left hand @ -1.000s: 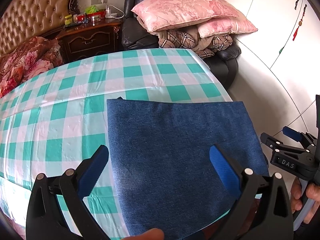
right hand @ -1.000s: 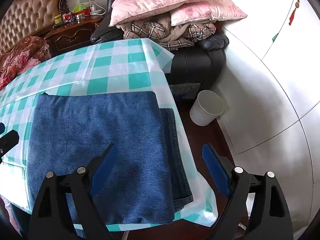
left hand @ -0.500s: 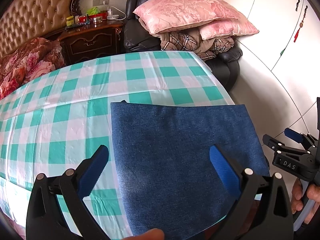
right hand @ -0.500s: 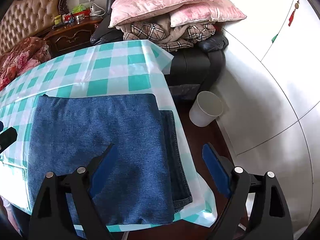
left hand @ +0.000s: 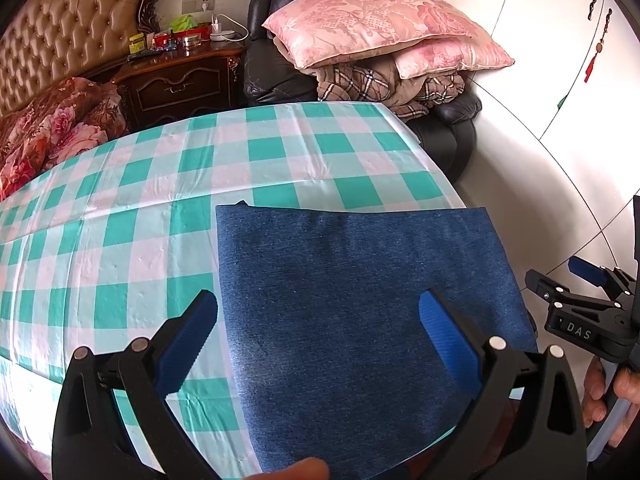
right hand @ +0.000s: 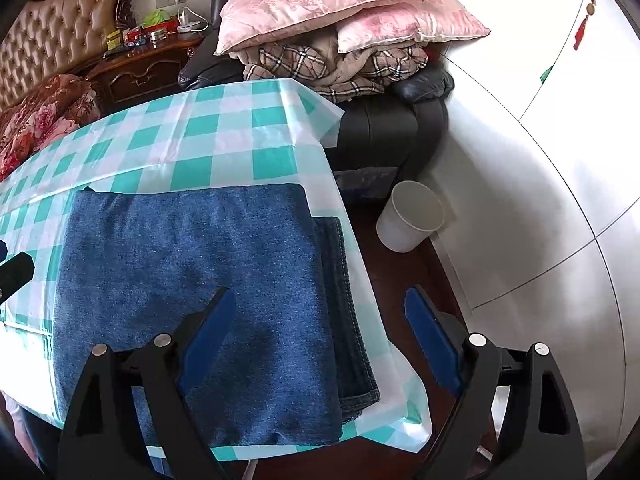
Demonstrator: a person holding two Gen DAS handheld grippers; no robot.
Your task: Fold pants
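Note:
The blue denim pants (left hand: pixel 360 304) lie folded into a flat rectangle at the near right corner of the checked table (left hand: pixel 140 220). In the right wrist view the pants (right hand: pixel 192 288) show a hem layer sticking out along their right edge. My left gripper (left hand: pixel 316 324) is open and empty, held above the fold's near part. My right gripper (right hand: pixel 316 324) is open and empty, above the pants' right edge and the table edge. It also shows at the right of the left wrist view (left hand: pixel 576 280).
A black armchair (left hand: pixel 440 128) piled with pink pillows and plaid blankets stands beyond the table. A dark nightstand (left hand: pixel 180 84) and a bed (left hand: pixel 52 128) are at the back left. A white bin (right hand: pixel 412 216) stands on the floor to the right. White cabinets (right hand: pixel 560 140) line the right wall.
Both grippers have drawn back and up slightly from the folded pants, still open. The pants have not moved.

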